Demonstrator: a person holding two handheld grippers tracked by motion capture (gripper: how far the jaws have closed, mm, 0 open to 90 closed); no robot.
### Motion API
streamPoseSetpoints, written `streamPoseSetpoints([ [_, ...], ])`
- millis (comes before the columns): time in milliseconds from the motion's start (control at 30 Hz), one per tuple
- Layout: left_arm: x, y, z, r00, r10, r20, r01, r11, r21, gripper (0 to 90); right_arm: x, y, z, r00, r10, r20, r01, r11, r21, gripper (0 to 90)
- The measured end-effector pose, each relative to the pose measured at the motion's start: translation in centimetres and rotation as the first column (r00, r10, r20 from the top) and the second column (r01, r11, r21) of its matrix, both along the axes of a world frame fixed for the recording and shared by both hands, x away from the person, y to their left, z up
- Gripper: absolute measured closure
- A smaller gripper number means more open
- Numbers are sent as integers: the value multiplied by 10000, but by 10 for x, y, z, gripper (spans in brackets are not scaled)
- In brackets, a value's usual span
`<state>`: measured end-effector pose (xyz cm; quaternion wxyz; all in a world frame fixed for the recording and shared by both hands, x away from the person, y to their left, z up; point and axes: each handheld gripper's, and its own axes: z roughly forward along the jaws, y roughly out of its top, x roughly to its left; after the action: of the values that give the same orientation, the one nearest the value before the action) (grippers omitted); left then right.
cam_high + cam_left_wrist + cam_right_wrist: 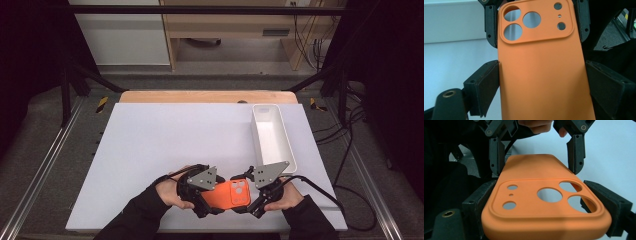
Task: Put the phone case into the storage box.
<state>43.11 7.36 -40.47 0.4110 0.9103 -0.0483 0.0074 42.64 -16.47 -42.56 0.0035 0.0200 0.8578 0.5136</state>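
An orange phone case [232, 194] with round camera cut-outs is held between both grippers near the table's front edge. My left gripper [209, 194] is shut on its plain end, its black pads [491, 80] pressed against the case's [541, 75] long sides. My right gripper [252, 192] is shut on the camera end; the case [544, 202] fills the space between its pads [482, 197]. In each gripper view the other gripper's jaws clamp the far end of the case. A hand in a dark sleeve holds each gripper.
A white rectangular bin [287, 142] stands open and empty at the right of the white table top [175, 135], just beyond my right gripper. A cable [325, 192] trails from the right gripper over the table's right front corner.
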Motion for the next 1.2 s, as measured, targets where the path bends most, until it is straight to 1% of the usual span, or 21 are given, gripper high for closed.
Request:
streamPoseSetpoints([
  [800, -1, -2, -2, 9999, 101, 106, -102, 9999, 74, 134, 0, -1, 1, 10000, -14, 70, 14, 10000, -68, 164],
  [867, -1, -3, -2, 9999, 138, 66, -139, 9999, 68, 133, 0, -1, 1, 10000, -24, 73, 25, 10000, -94, 164],
  [1000, 0, -3, -3, 9994, 299, -190, -300, 9995, -18, 111, 0, -1, 2, 9999, -68, 99, 69, 9999, -88, 163],
  [1200, 0, -1, 0, 9989, 355, -297, -360, 9992, -166, 77, 0, -3, 3, 9998, -160, 109, 162, 9997, -166, 163],
])
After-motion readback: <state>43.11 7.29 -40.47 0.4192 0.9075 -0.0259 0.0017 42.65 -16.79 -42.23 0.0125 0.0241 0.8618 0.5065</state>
